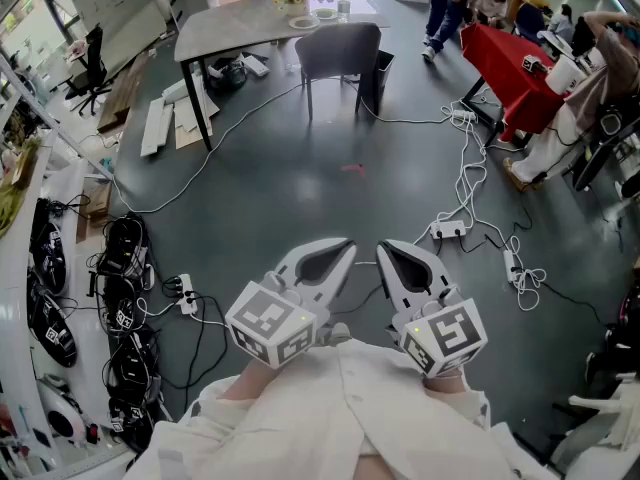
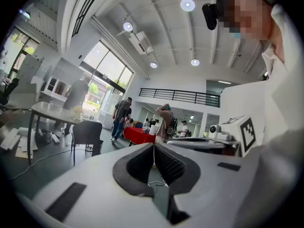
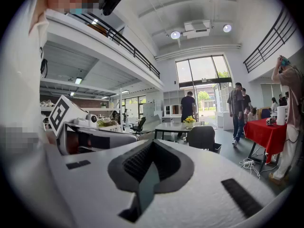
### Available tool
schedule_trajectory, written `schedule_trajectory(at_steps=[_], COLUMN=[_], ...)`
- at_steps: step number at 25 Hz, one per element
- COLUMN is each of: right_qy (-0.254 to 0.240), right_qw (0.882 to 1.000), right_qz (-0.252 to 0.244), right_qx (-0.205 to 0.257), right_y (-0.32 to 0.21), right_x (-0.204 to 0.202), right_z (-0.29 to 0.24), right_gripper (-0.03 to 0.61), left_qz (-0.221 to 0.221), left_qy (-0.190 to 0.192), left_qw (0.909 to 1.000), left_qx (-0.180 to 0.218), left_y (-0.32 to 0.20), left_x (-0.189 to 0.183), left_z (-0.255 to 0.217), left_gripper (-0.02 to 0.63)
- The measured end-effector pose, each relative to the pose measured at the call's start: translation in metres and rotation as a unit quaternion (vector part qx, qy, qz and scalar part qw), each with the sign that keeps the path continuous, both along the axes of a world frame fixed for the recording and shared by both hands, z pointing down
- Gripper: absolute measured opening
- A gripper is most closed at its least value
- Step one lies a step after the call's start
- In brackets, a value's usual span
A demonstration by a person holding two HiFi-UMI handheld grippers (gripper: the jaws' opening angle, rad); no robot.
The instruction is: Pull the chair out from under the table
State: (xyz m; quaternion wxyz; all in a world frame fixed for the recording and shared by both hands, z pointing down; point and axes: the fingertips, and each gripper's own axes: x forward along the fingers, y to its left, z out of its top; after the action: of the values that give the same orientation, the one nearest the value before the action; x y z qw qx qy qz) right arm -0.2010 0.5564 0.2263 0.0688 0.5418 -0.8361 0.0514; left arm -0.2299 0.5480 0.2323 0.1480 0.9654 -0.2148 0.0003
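Grey chair [image 1: 338, 50] stands beyond trailing cables [image 1: 466, 163]; left gripper [image 1: 343, 247] and right gripper [image 1: 386, 249] have jaws closed, empty.

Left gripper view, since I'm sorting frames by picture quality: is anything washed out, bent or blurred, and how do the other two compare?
Left gripper view: windows washed out, corners dark, ceiling beams bowed, left claw filling the foreground. Right gripper view: same fisheye bend, bright window, chair sharp. Head view: even light, faint sheen on floor, edges curved.
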Motion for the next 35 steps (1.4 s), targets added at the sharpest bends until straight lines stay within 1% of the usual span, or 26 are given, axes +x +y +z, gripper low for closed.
schedule_trajectory(at_steps=[5, 11, 15, 20, 23, 26, 29, 33, 35], right_qy=[0.003, -0.002, 0.004, -0.021, -0.008, -0.015, -0.026, -0.035, -0.035], right_qw=[1.0, 1.0, 1.0, 1.0, 1.0, 1.0, 1.0, 0.999, 0.999], right_qz=[0.003, -0.003, -0.011, 0.006, -0.001, -0.011, -0.007, -0.005, -0.01], right_qx=[0.001, -0.003, -0.006, 0.005, 0.012, -0.003, -0.014, -0.017, -0.017], right_y=[-0.003, -0.006, -0.008, -0.012, -0.014, -0.014, -0.021, -0.041, -0.054], right_x=[0.004, 0.009, 0.012, 0.032, 0.042, 0.049, 0.06, 0.071, 0.073], right_z=[-0.002, 0.0, 0.003, 0.004, 0.006, 0.018, 0.024, 0.029, 0.032], right_gripper=[0.002, 0.002, 0.002, 0.002, 0.003, 0.003, 0.003, 0.003, 0.003], left_qz=[0.002, -0.004, -0.006, -0.01, -0.016, -0.028, -0.029, -0.032, -0.024], left_qy=[-0.004, -0.004, -0.01, -0.015, -0.013, -0.006, 0.005, -0.002, -0.002], left_qw=[1.0, 1.0, 0.9999, 0.9998, 0.9998, 0.9995, 0.9993, 0.9992, 0.9993], left_qx=[0.005, 0.001, -0.002, 0.0, -0.001, -0.015, -0.024, -0.025, -0.029], left_y=[-0.002, -0.01, -0.013, -0.015, -0.015, -0.018, -0.025, -0.044, -0.055], left_x=[0.002, 0.007, 0.013, 0.028, 0.035, 0.04, 0.045, 0.051, 0.057], left_z=[-0.002, 0.0, 0.003, 0.008, 0.013, 0.021, 0.022, 0.026, 0.031], left_gripper=[0.017, 0.017, 0.017, 0.017, 0.017, 0.017, 0.017, 0.017, 0.017])
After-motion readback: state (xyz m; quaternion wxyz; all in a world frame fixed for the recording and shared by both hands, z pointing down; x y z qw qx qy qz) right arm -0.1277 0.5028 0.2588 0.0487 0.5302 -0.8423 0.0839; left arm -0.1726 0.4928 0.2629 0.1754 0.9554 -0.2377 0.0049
